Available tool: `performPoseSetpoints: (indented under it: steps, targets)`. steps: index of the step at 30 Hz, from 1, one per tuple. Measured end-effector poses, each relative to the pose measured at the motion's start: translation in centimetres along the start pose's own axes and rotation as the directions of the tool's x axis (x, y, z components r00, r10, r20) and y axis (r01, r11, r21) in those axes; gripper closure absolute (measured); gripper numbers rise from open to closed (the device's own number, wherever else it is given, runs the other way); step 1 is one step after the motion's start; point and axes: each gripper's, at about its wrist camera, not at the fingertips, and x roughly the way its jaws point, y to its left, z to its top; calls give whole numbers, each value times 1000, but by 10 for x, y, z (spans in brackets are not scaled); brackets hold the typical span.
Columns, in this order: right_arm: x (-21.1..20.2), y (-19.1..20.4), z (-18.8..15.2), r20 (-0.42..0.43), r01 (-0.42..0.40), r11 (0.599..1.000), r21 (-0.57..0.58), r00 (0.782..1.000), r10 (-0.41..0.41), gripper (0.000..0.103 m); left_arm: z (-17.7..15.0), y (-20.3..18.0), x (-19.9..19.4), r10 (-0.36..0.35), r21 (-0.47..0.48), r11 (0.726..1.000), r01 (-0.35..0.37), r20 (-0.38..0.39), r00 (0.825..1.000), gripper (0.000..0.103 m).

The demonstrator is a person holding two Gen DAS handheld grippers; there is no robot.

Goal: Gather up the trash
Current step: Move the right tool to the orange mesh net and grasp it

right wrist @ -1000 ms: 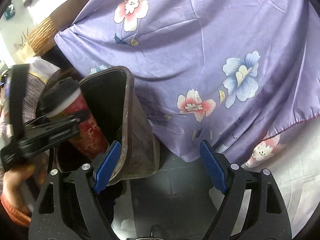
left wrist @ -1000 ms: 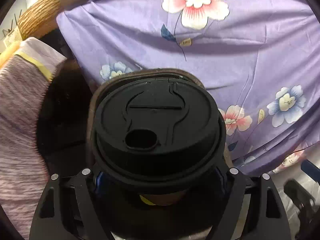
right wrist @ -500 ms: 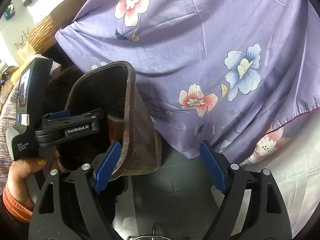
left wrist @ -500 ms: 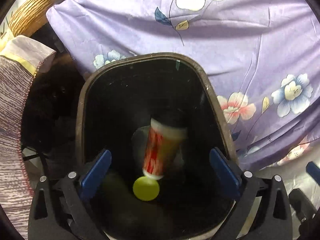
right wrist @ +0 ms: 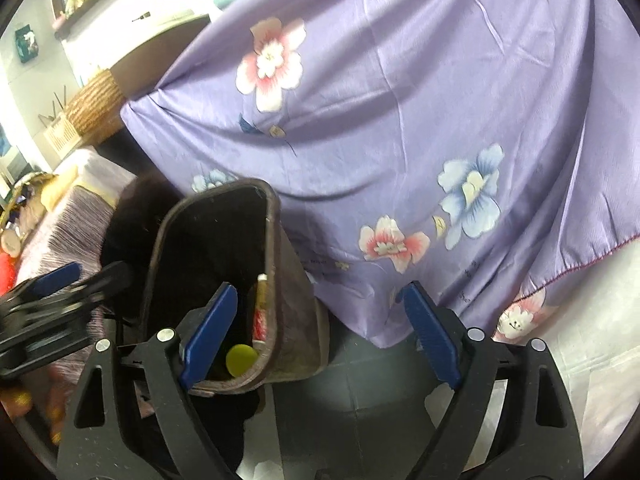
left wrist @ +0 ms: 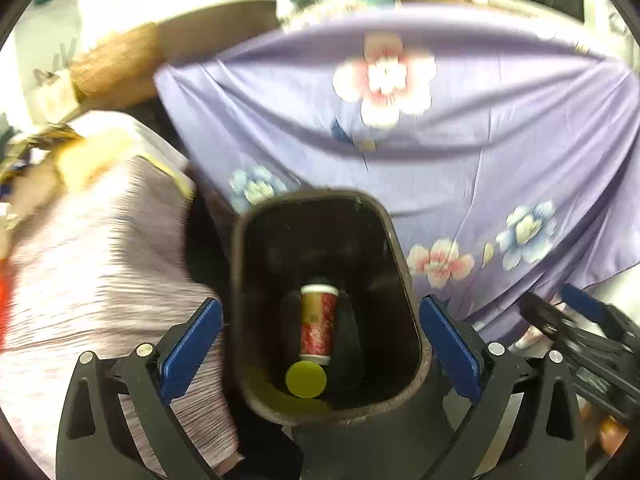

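A brown trash bin [left wrist: 400, 264] stands on the floor against a purple flowered cloth. A red paper cup [left wrist: 318, 322] lies at its bottom, beside a yellow-green round disc [left wrist: 306, 379]. My left gripper [left wrist: 320, 344] is open and empty, above the bin's mouth. In the right wrist view the bin [right wrist: 276, 256] is at lower left, with the cup [right wrist: 262, 314] and disc [right wrist: 241, 357] partly visible inside. My right gripper [right wrist: 316, 336] is open and empty, to the right of the bin. The left gripper [right wrist: 48, 300] shows blurred at the left edge.
The purple flowered cloth [left wrist: 420, 152] hangs over a table behind the bin. A lilac striped fabric [left wrist: 100, 264] lies left of the bin. A wicker basket [right wrist: 94, 100] stands at the back left. Dark floor tiles [right wrist: 360, 400] lie right of the bin.
The left gripper opened and let go of the red cup, which fell to the bottom of the bin. The left gripper has since risen and pulled back. The right gripper stayed open.
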Motion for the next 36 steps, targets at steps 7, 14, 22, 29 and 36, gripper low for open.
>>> performPoseSetpoints:
  steps: [7,14,22,29,36]
  targets:
    - [-12,45,6,24,-84,994,-68,996,86,18,-9,32,-76,24,-53,998,-18,122,992,5]
    - [-31,124,0,35,-222,948,-229,971,236,16,-25,78,-130,117,-107,989,-97,195,974,5]
    - [-58,221,-17,-4,-363,834,-415,918,397,12,-54,150,-179,282,-201,949,-243,198,939,5]
    - [-69,293,-38,-85,-446,720,-531,874,478,12,-89,223,-210,415,-301,884,-358,152,897,5]
    - [-73,353,-50,-156,-489,633,-600,848,507,11,-122,286,-228,527,-354,810,-468,88,845,5]
